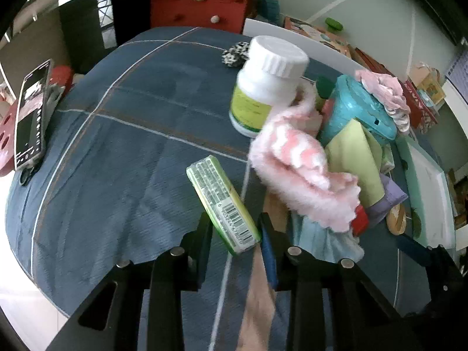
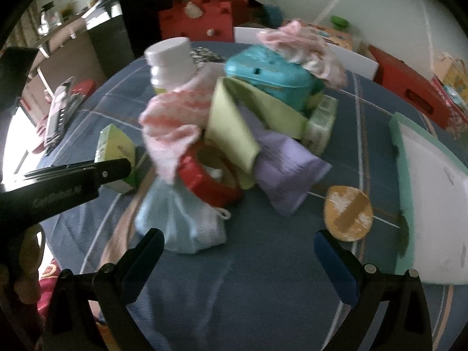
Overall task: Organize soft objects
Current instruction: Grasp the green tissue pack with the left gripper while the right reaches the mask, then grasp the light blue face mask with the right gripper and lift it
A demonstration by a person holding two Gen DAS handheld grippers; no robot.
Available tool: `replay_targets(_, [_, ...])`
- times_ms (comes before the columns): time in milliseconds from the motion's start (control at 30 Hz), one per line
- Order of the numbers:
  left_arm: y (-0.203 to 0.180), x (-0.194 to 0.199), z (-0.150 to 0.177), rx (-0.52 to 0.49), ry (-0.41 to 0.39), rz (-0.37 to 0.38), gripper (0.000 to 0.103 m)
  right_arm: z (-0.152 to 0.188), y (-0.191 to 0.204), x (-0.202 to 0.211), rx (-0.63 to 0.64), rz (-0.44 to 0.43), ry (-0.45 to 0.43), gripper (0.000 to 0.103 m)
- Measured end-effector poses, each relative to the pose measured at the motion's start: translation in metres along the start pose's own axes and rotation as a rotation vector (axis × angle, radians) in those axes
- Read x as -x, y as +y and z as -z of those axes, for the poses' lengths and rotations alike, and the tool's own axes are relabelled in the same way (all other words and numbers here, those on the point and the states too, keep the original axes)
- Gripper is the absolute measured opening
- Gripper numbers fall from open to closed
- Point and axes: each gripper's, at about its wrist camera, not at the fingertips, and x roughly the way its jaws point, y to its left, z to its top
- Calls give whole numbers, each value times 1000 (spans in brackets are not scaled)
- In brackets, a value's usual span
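My left gripper [image 1: 235, 229] is shut on a green barcoded box [image 1: 225, 201], which tilts up between its fingers over the blue tablecloth [image 1: 117, 146]. Right of it lies a heap: a fluffy pink-and-white cloth [image 1: 295, 169], a yellow-green cloth [image 1: 356, 158], a lilac cloth [image 1: 389, 196] and a light blue cloth [image 1: 321, 237]. In the right wrist view my right gripper [image 2: 239, 248] stands open just in front of the heap, nothing between its fingers. Its left finger is beside the light blue cloth [image 2: 181, 219]. The left gripper [image 2: 111, 169] shows there beside the green box [image 2: 117, 146].
A white bottle [image 1: 266, 84] and a teal container [image 2: 272, 76] topped by a pink frilly cloth [image 2: 304, 46] stand behind the heap. A red ring [image 2: 201, 178], a wooden oval brush [image 2: 348, 216] and a white board [image 2: 433, 199] lie right. A phone [image 1: 30, 117] stands far left.
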Motion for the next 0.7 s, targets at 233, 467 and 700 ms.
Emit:
replay_targets(233, [18,6,8,19,13,-24,32,-2,20,-9,51,-42,21,103])
replay_targets(467, [24,9,13,22,31,-28,32,-4,38,-26,72,-22,62,102])
replay_targets(700, [30,11,20,32,39,-15,32,-6,49,-40,86,-1,78,90])
